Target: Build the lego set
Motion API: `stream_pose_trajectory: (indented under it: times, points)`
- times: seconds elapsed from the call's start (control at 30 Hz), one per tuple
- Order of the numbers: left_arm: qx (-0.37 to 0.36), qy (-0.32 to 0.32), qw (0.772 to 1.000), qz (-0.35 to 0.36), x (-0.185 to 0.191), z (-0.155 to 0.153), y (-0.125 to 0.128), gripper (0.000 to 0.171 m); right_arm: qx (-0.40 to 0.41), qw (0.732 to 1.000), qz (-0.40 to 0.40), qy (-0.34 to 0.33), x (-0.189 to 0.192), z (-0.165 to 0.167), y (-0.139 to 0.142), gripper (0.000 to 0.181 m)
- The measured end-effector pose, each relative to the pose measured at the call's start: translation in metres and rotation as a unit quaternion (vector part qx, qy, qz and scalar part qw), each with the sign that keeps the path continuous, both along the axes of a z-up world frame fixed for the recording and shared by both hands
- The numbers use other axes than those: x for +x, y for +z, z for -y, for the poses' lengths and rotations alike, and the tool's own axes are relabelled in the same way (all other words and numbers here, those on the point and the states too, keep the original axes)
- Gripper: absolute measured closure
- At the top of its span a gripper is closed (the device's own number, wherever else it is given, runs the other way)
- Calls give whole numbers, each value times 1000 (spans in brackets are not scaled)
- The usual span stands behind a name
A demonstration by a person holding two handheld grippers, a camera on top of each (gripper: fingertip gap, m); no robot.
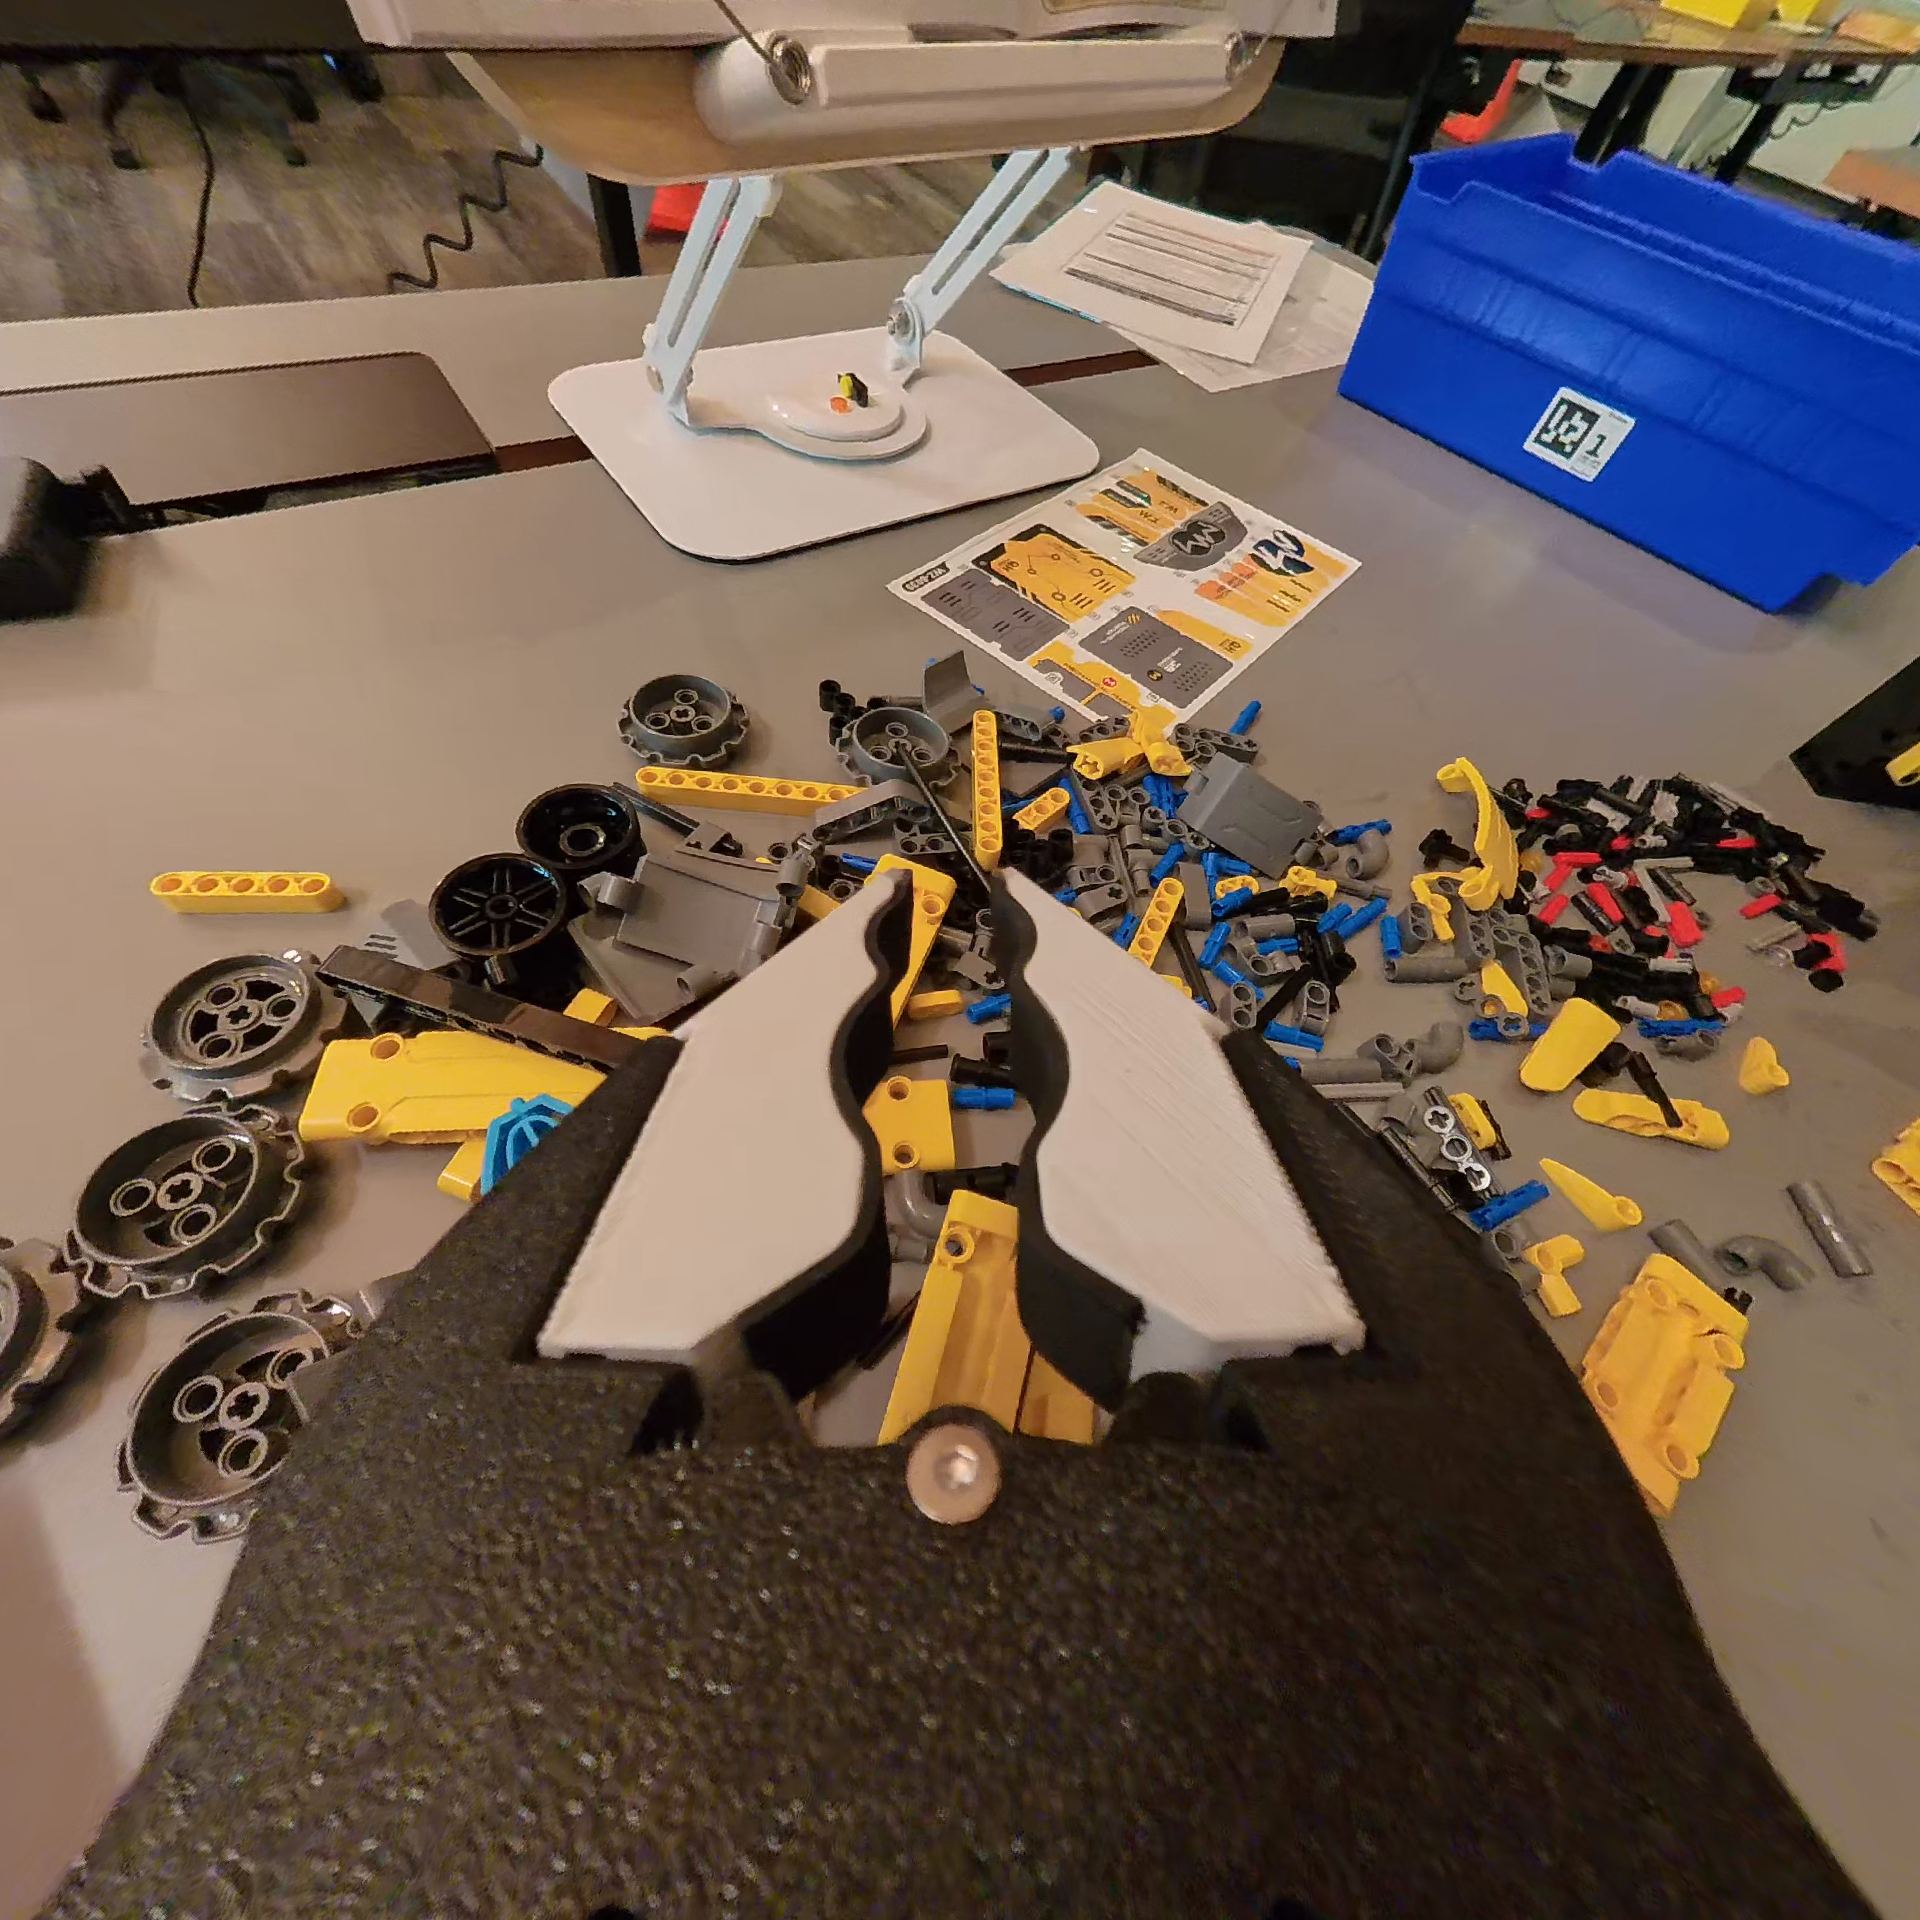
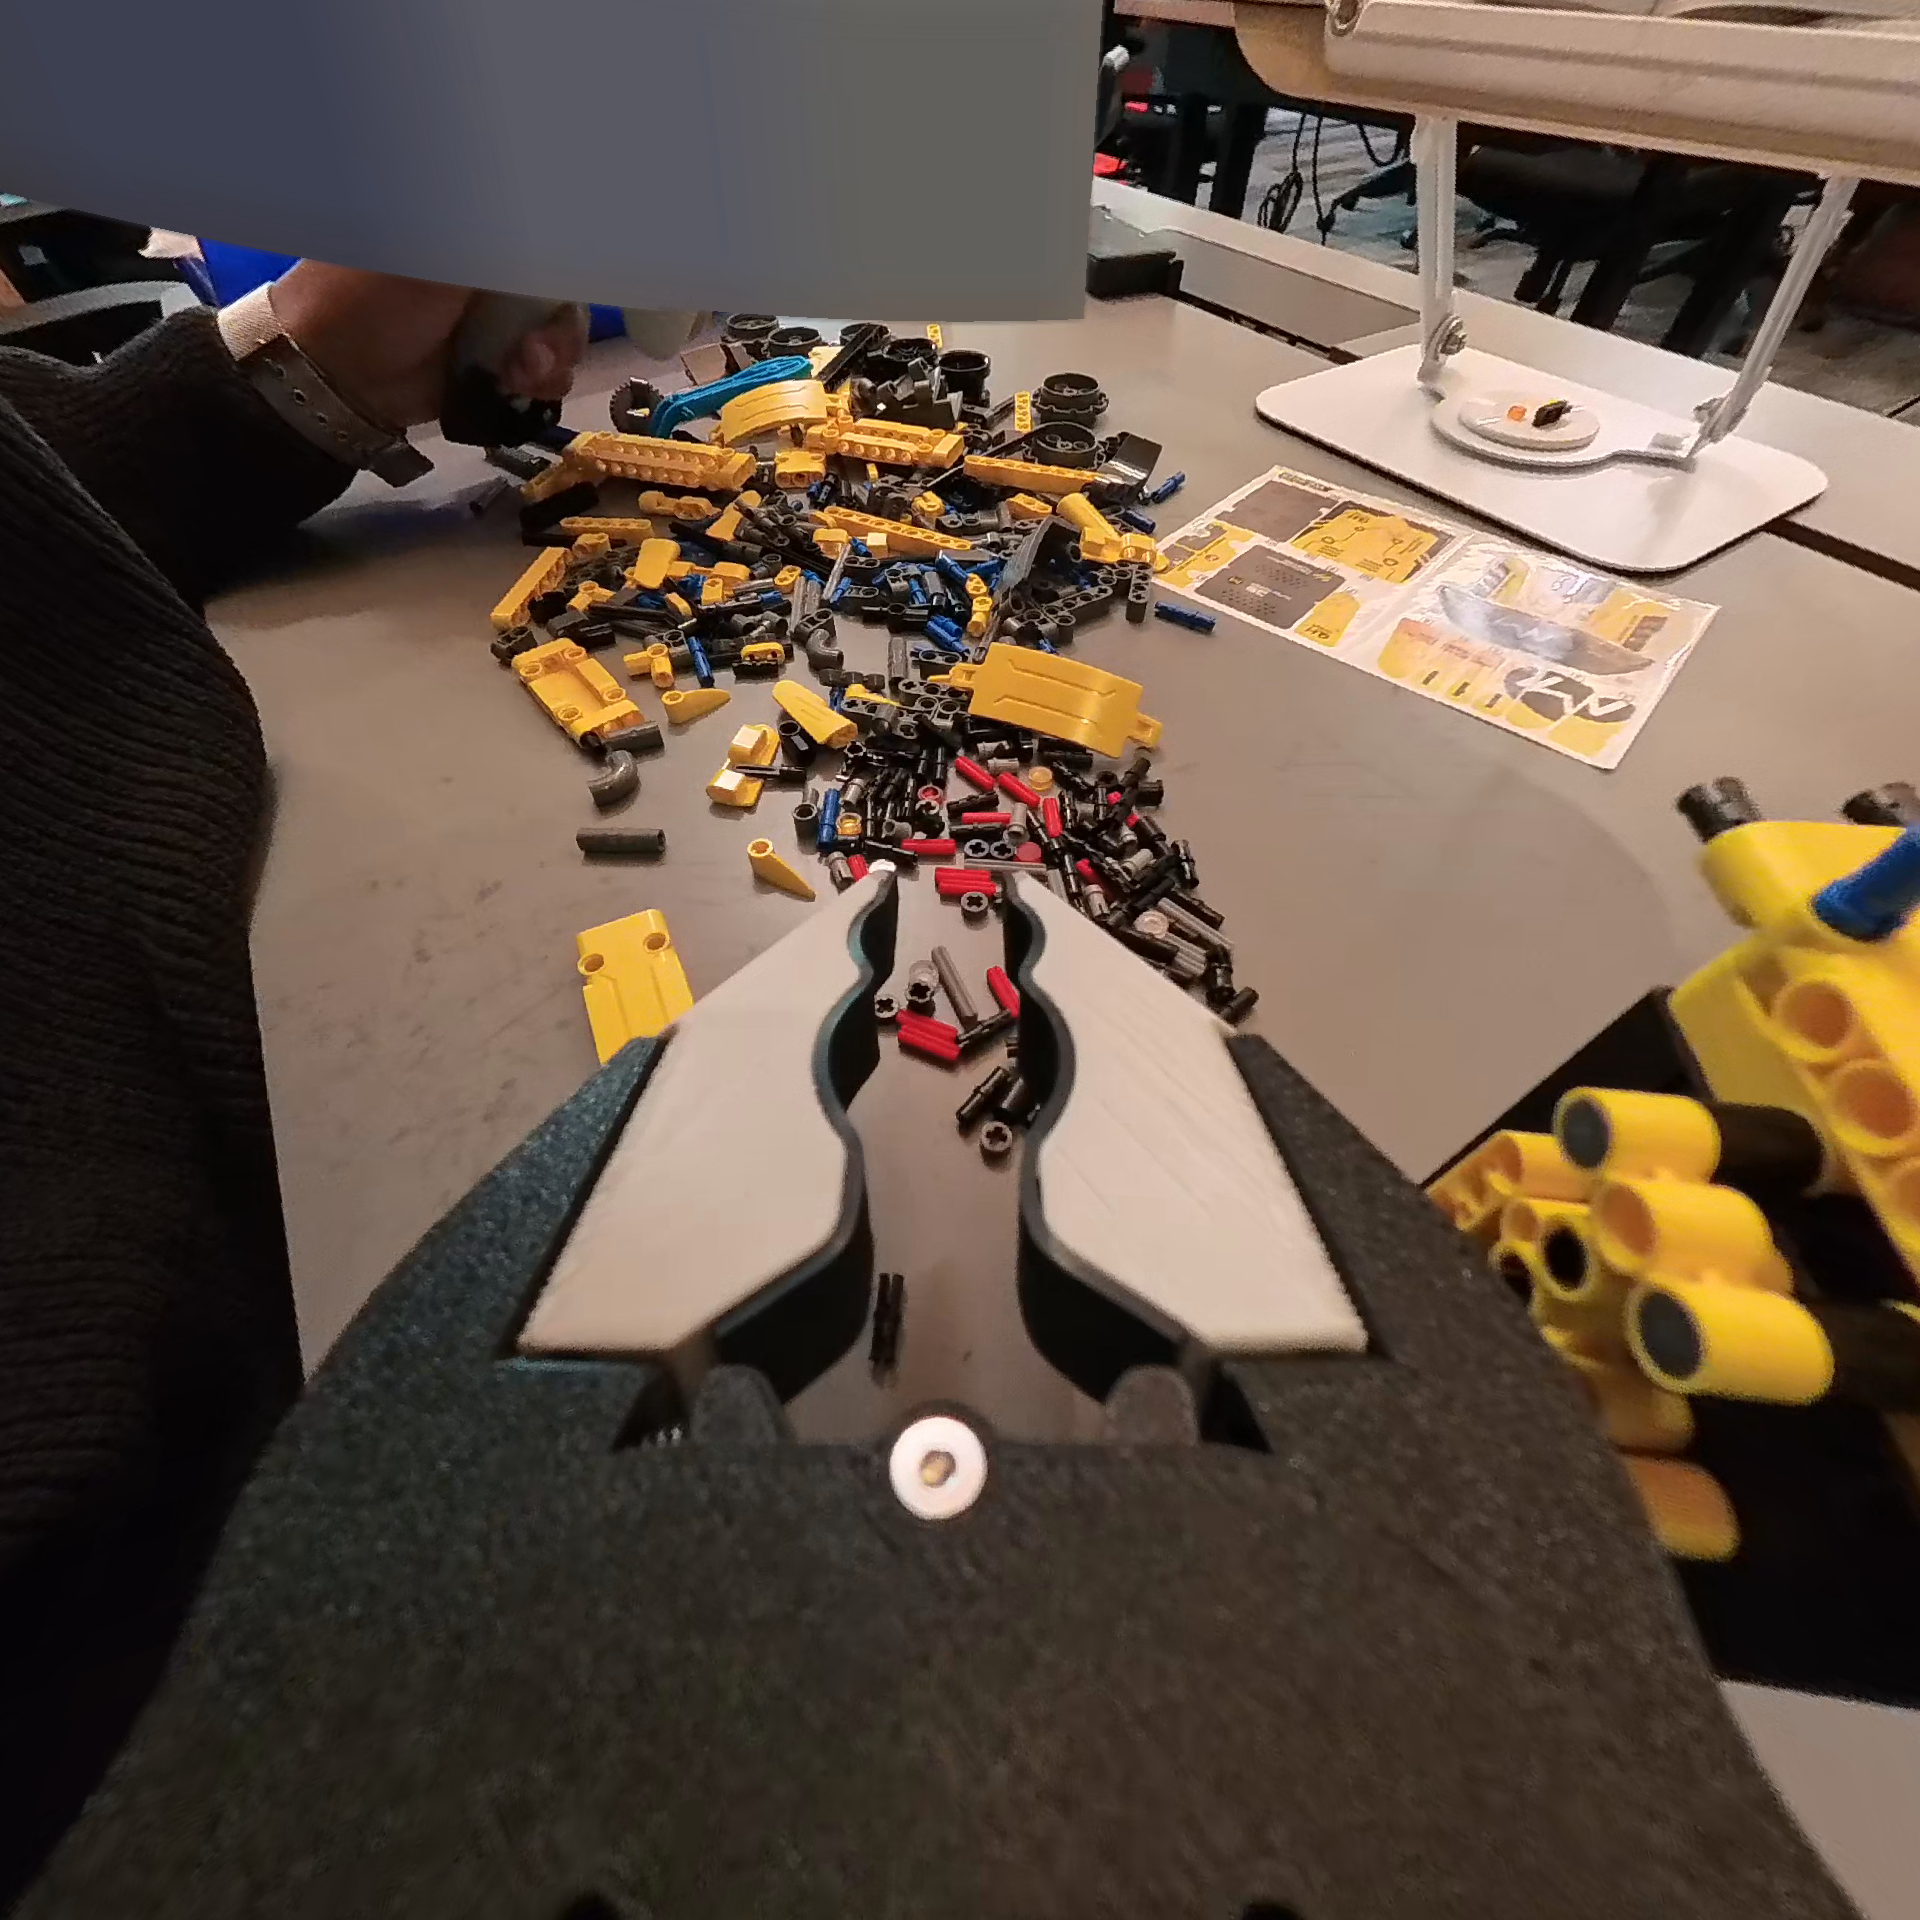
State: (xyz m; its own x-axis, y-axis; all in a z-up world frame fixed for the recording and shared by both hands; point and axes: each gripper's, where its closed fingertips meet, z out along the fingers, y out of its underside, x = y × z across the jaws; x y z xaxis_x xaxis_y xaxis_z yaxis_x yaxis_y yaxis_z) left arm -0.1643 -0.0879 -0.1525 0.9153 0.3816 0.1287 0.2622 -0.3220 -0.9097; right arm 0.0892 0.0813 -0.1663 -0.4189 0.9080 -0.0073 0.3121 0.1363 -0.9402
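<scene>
My left gripper (image 1: 956, 883) hovers low over a pile of yellow, grey, black and blue building pieces (image 1: 1143, 883). Its jaws stand a little apart and hold nothing. A thin black axle (image 1: 940, 810) lies in the pile and runs up to the gap between the tips. Yellow panels (image 1: 977, 1309) lie under the fingers. My right gripper (image 2: 948, 883) is also narrowly open and empty, just above loose red pins (image 2: 925, 1034) and black pins (image 2: 997, 1096) on the grey table (image 2: 1403, 883). A partly built yellow assembly (image 2: 1714, 1247) sits close on its right.
Grey sprocket wheels (image 1: 223, 1023) and black rims (image 1: 497, 904) lie at the left. A sticker sheet (image 1: 1122, 592), a white stand base (image 1: 821, 457), papers (image 1: 1174, 270) and a blue bin (image 1: 1662, 343) are farther back. A person's dark sleeve (image 2: 104, 831) and wrist with a watch (image 2: 312, 384) fill the right view's left side. Spacing between my two grippers at the tips: around 30 cm.
</scene>
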Motion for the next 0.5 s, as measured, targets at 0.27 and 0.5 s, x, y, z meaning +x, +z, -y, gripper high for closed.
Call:
stream_pose_trajectory:
  times: [0.27, 0.5]
  points:
    - [-7, -6, 1000, 3, 2, -2, -3, 157, 1, 1000, 11, -3, -3, -1, -3, 162]
    - [-1, -9, 1000, 8, 3, -2, -2, 157, 3, 1000, 12, -6, -5, -3, -4, 162]
